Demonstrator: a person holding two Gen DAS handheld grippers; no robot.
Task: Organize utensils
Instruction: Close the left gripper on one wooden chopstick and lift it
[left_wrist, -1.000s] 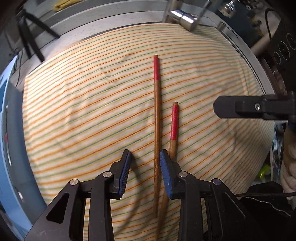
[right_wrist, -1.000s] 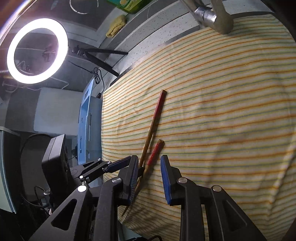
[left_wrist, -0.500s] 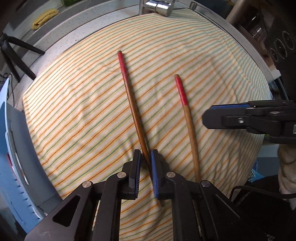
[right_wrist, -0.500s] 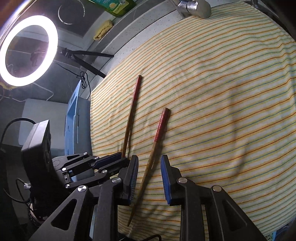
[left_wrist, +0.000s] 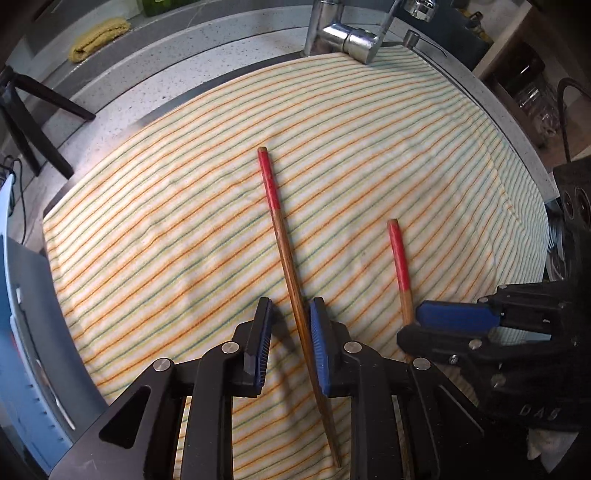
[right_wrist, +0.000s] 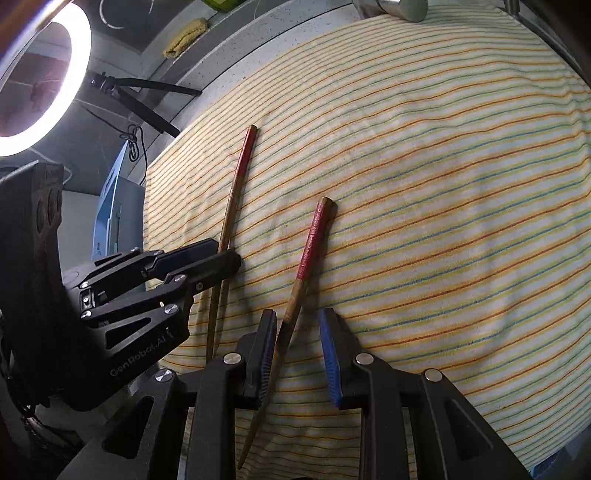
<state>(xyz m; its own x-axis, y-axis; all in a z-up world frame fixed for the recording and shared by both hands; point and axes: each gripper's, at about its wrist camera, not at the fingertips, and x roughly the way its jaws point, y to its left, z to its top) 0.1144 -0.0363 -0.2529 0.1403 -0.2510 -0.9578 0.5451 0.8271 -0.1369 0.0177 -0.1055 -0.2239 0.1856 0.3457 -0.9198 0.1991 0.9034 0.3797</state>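
On L gripper body: "GenRobot.AI"; both tongs parted, straddling chopsticks, ungripped.

Right chopstick lower end hidden behind tongs.

Ring light glares top left in right wrist view, blown out white. Striped cloth evenly lit, soft shadows beside the chopsticks & under the fingers. Heavy fisheye bend at edges, corners dark; centre sharp.
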